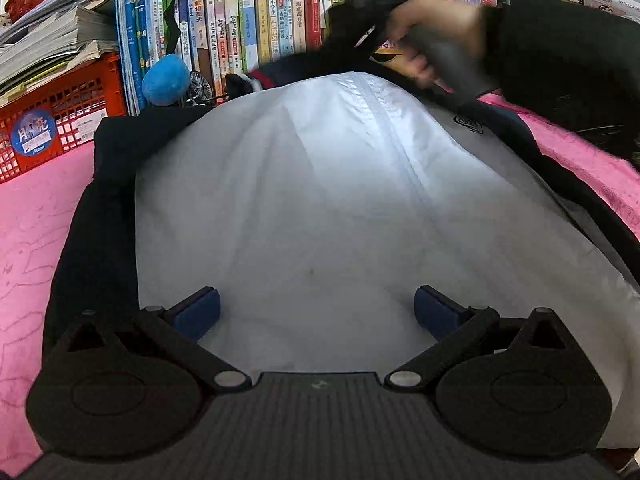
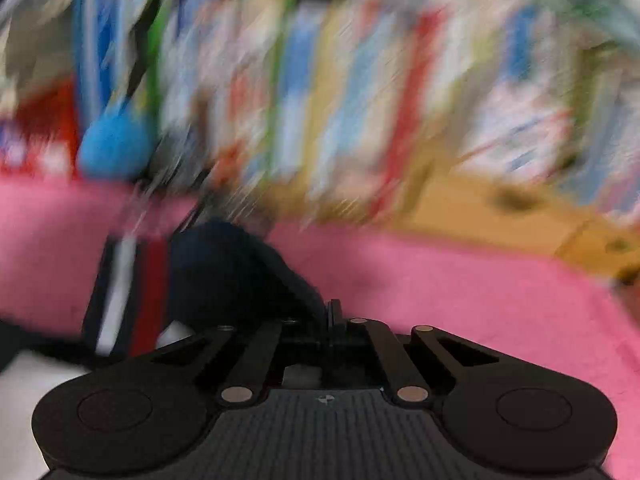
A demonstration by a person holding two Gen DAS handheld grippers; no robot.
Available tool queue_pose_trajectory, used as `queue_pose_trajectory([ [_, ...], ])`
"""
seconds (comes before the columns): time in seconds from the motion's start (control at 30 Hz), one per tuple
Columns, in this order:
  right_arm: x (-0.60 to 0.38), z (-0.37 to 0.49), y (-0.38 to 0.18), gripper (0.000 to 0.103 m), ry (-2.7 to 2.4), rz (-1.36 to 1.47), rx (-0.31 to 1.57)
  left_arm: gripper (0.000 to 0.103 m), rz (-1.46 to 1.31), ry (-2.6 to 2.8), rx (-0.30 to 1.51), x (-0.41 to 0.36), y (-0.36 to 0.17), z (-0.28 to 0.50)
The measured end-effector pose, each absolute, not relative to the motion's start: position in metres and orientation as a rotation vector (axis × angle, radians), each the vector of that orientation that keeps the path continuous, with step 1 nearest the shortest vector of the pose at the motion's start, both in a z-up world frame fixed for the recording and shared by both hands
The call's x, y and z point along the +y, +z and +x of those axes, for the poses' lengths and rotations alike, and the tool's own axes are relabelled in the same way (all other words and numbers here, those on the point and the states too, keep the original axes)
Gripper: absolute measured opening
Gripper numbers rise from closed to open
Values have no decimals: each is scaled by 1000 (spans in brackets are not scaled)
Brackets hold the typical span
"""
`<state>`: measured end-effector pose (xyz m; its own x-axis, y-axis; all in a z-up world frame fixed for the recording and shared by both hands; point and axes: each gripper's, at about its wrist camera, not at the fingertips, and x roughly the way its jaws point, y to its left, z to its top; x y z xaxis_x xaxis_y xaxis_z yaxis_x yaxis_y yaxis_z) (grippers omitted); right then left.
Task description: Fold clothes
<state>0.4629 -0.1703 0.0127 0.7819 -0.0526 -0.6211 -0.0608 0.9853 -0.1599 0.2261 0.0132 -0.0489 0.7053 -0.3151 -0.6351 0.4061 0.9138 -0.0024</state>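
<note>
Pink bedding (image 1: 32,216) carries one jacket (image 1: 304,200), spread lining-up at the centre of the left wrist view, its pale slick lining framed by dark outer cloth (image 1: 100,216) at nine o'clock. The left gripper (image 1: 318,310) hovers at six o'clock, jaws wide apart, nothing between them. At one o'clock a person's hand (image 1: 424,36) grips the other tool. In the blurred right wrist view, the right gripper (image 2: 333,314) has its jaws drawn together beside the dark sleeve (image 2: 232,272) with one striped cuff (image 2: 124,292) at nine o'clock; whether cloth is pinched I cannot tell. The fabric looks light, limp and slippery; hems and cuffs likely grip best.
</note>
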Motion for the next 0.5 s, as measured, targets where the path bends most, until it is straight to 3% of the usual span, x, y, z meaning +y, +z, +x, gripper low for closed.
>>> queue_pose_trajectory([
  [0.17,-277,393,85,4,-223,-125,395,103,142,-420,677,15,-48,229],
  [0.33,-403,322,78,6,-418,-94,504,103,143,-423,675,15,-48,233],
  [0.43,-437,296,33,28,-406,-107,705,103,143,-426,673,16,-48,234],
  [0.5,-445,271,14,74,-324,-31,773,103,144,-425,672,15,-49,231],
])
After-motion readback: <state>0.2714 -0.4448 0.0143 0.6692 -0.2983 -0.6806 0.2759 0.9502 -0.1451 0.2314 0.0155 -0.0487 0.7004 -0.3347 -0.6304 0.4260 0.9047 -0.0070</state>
